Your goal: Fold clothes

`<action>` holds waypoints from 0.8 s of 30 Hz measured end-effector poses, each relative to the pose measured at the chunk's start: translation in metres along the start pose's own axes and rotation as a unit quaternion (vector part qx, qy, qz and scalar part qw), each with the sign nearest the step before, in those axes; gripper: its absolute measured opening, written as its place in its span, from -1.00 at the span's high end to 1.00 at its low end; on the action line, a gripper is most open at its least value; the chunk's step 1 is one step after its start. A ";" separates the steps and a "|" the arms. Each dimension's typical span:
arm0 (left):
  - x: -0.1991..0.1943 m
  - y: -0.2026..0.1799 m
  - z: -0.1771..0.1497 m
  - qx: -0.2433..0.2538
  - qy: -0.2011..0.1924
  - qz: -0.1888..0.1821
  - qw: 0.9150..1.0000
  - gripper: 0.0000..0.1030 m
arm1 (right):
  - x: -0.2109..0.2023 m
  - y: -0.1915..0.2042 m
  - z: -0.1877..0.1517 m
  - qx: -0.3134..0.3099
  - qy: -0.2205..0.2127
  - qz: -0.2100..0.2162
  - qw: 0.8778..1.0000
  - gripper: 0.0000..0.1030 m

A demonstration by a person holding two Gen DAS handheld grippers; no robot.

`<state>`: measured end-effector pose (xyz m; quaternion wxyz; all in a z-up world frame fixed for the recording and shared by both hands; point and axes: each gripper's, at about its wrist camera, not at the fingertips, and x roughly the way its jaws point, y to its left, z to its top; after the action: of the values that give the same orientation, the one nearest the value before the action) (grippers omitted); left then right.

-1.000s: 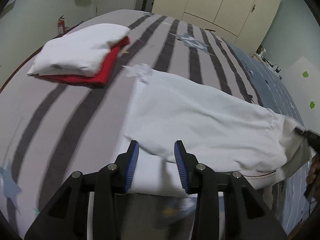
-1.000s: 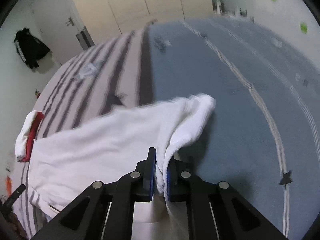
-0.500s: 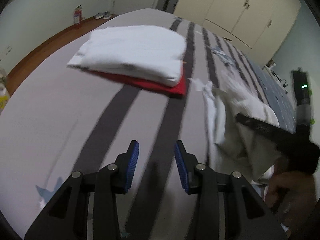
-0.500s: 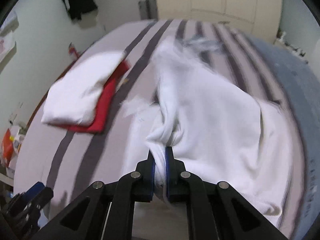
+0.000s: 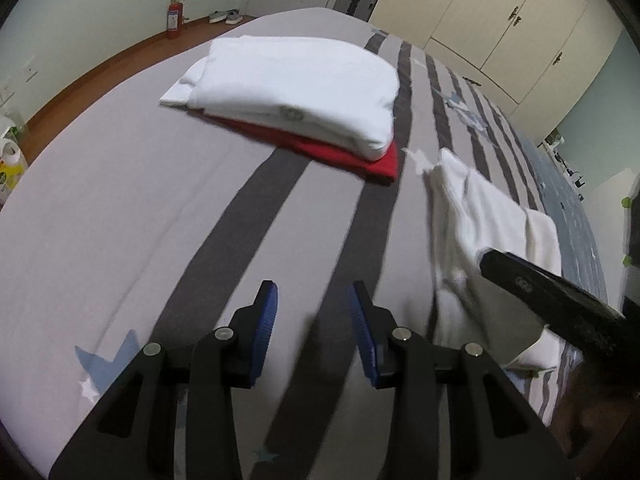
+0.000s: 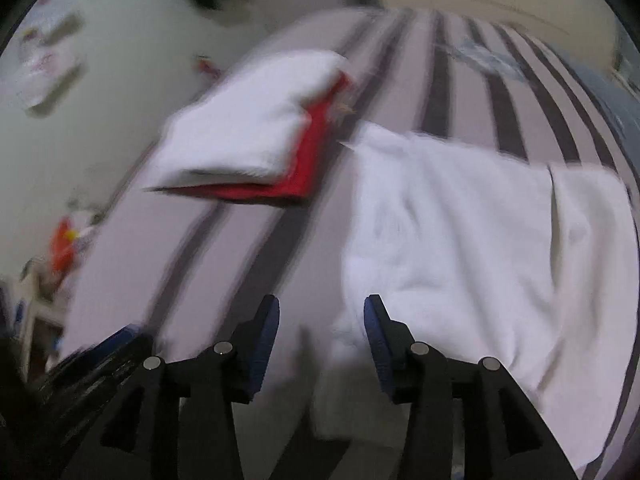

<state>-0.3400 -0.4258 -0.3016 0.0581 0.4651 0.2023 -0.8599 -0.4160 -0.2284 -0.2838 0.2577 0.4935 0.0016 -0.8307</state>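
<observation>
Right wrist view showed the white garment (image 6: 460, 240) lying doubled over on the striped bed cover (image 6: 224, 256), near the bed's near edge, its folded side toward the stack and a corner of cloth just below the right gripper (image 6: 320, 328). A second earlier that gripper had been clamped on the garment's far end, and half a second earlier it was carrying that end across; its jaws had just been opening, and they now stood moderately apart with nothing pinched, only cloth lying loose under the gap. I judge that one fold across the width had just been laid and let go, with a further fold or a lift onto the stack left to do. Beside the garment, toward the bed's left edge, sat the folded white piece (image 5: 296, 84) on the folded red piece (image 5: 356, 156), close but apart. Left gripper (image 5: 312, 312) hung over bare cover, jaws about a third open and empty, angled steeply down; since a second ago it had moved off the garment toward the stack. Both grippers pointed downward at the bed; the right view was blurred
</observation>
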 end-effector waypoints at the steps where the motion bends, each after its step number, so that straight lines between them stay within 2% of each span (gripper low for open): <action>1: 0.000 -0.010 0.003 0.009 -0.004 -0.004 1.000 0.34 | -0.017 0.000 -0.003 -0.020 -0.020 0.008 1.000 0.15; 3: 0.002 -0.031 0.010 0.028 -0.012 -0.012 0.999 0.34 | -0.040 -0.017 -0.007 -0.013 -0.047 -0.001 0.999 0.05; 4: 0.003 -0.044 0.014 0.038 -0.017 -0.020 0.999 0.34 | -0.046 -0.036 -0.008 0.012 -0.053 -0.010 0.999 0.04; 6: 0.006 -0.072 0.020 0.058 -0.024 -0.041 0.997 0.34 | -0.053 -0.084 -0.010 0.074 -0.053 -0.035 0.995 0.05; 9: 0.018 -0.120 0.019 0.118 -0.024 -0.054 0.991 0.34 | -0.051 -0.151 -0.015 0.120 -0.042 -0.093 0.988 0.04; 11: 0.033 -0.146 0.012 0.149 -0.003 -0.051 0.987 0.34 | -0.052 -0.184 -0.018 0.128 -0.041 -0.113 0.984 0.04; 12: 0.039 -0.150 0.010 0.146 0.013 -0.051 0.988 0.34 | -0.054 -0.193 -0.019 0.131 -0.039 -0.109 0.985 0.04; 15: 0.041 -0.151 0.002 0.110 0.056 -0.061 0.990 0.34 | -0.058 -0.198 -0.026 0.118 -0.032 -0.092 0.988 0.04; 18: 0.020 -0.155 -0.006 0.112 0.043 -0.076 0.990 0.34 | -0.054 -0.191 -0.038 0.098 -0.019 -0.083 0.992 0.04; 22: 0.021 -0.180 -0.020 0.162 0.048 -0.076 0.983 0.31 | -0.037 -0.185 -0.052 0.100 -0.016 -0.089 0.991 0.04; 24: 0.029 -0.189 -0.030 0.188 0.043 -0.058 0.979 0.31 | -0.030 -0.189 -0.054 0.112 -0.018 -0.089 0.990 0.04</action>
<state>-0.3875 -0.2392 -0.2841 -0.0893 0.4920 0.0658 -0.8635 -0.4417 -0.0379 -0.3345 0.1260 0.5023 -0.0523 -0.8539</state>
